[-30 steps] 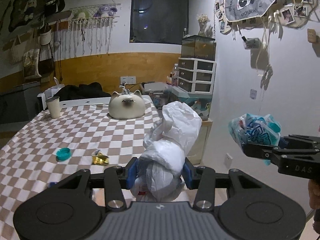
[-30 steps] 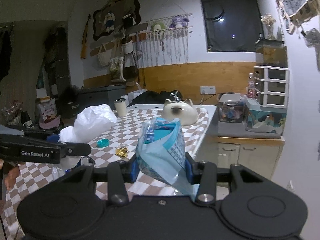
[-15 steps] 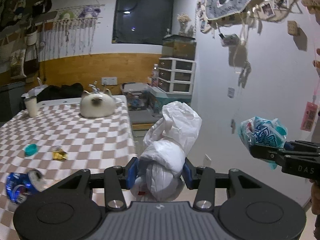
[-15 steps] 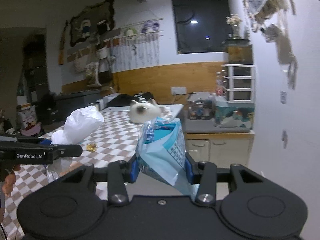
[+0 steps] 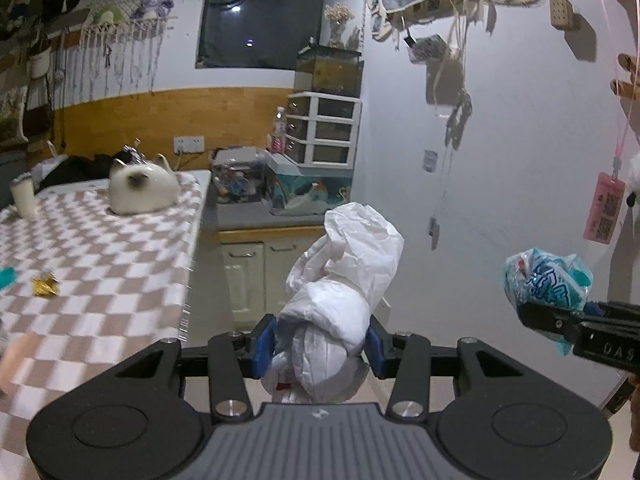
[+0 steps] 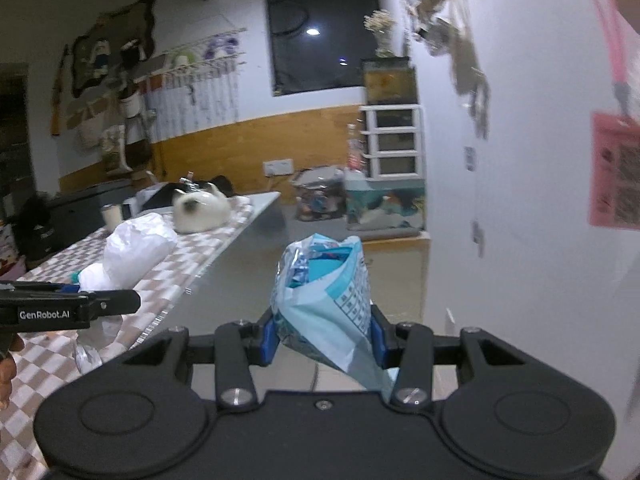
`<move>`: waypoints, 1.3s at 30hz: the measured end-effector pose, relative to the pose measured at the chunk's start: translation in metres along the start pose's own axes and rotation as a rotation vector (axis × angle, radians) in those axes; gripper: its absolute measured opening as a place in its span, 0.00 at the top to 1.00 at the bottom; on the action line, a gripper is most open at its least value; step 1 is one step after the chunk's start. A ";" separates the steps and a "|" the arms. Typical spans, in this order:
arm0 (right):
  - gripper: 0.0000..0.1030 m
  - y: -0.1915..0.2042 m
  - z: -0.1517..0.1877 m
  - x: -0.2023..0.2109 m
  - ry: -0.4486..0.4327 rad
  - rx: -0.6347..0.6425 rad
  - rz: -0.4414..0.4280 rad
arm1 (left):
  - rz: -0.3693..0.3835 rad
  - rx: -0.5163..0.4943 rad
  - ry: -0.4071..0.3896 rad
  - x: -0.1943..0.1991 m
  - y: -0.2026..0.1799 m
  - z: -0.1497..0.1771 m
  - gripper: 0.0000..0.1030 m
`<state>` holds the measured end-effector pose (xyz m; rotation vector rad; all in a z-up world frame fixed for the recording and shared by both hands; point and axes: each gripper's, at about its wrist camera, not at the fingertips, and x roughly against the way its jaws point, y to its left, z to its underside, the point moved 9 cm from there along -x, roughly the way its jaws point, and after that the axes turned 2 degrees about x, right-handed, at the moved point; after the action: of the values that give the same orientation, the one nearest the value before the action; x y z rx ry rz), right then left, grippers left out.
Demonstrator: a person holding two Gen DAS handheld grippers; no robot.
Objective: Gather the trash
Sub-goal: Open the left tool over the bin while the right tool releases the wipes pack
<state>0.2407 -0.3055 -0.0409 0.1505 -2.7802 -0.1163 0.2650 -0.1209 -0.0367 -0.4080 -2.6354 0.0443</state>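
My left gripper (image 5: 320, 344) is shut on a crumpled white plastic bag (image 5: 344, 280), held in the air past the right edge of the checkered table (image 5: 100, 280). My right gripper (image 6: 322, 338) is shut on a light blue snack wrapper (image 6: 324, 300), also held in the air off the table. The wrapper shows at the right in the left wrist view (image 5: 548, 284), and the white bag shows at the left in the right wrist view (image 6: 132, 252). A gold wrapper (image 5: 46, 284) and a teal lid (image 5: 6, 278) lie on the table.
A cat-shaped ceramic pot (image 5: 142, 190) and a cup (image 5: 24, 200) stand at the table's far end. A low cabinet (image 5: 256, 264) with tanks and a white drawer unit (image 5: 324, 128) stands against the white wall (image 5: 500, 200) to the right.
Both grippers have swung right, away from the table toward the wall and cabinet, each still holding its trash. The table has slid to the left of both views.
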 end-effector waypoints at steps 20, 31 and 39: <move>0.56 -0.103 0.112 -0.057 0.186 -0.127 0.131 | 0.058 0.058 0.244 -0.141 -0.069 0.112 0.54; 0.56 -0.136 0.213 -0.135 0.351 -0.261 0.170 | 0.042 0.126 0.388 -0.243 -0.050 0.194 0.54; 0.56 -0.142 0.288 -0.205 0.460 -0.417 0.204 | 0.015 0.241 0.494 -0.314 -0.015 0.256 0.54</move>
<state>0.3432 -0.4042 -0.3946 -0.1894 -2.2398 -0.5311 0.4093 -0.2176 -0.4024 -0.3077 -2.1094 0.2330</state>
